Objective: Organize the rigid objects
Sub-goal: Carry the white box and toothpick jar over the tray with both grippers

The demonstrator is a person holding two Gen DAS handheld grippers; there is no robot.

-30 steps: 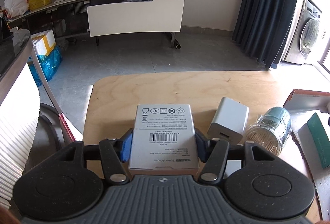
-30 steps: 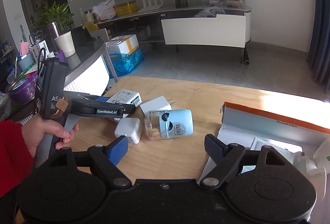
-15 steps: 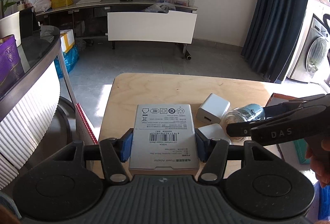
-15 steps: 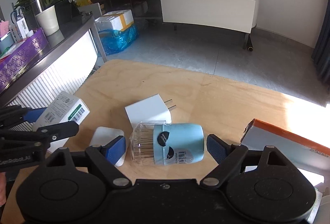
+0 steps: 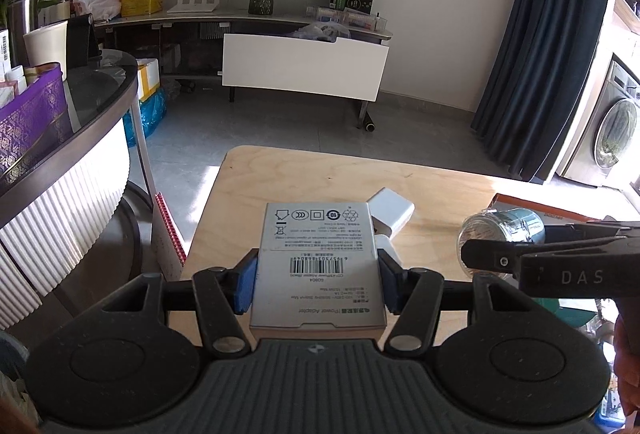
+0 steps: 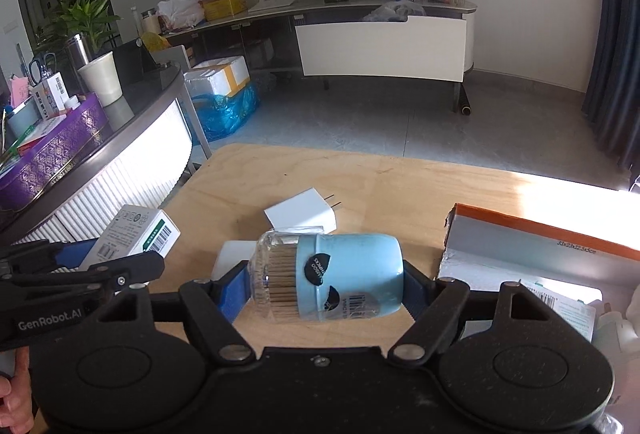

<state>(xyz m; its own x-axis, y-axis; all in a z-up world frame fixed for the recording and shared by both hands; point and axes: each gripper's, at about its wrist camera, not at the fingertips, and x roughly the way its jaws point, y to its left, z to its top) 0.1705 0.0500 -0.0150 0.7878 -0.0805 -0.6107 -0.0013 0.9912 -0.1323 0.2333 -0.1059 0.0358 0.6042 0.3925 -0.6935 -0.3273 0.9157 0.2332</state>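
The left gripper [image 5: 316, 284] clenched a white power adapter box [image 5: 318, 266] between its blue pads, lifted above the near left part of the wooden worktop [image 5: 432, 190]. The right gripper [image 6: 324, 290] had its jaws closing around a toothpick jar [image 6: 328, 280] with a light blue cap, lying on its side; the pads sat at both ends of it. Just beyond the jar lay a white plug charger [image 6: 300, 214]. An open cardboard box [image 6: 540, 246] stood at the right.
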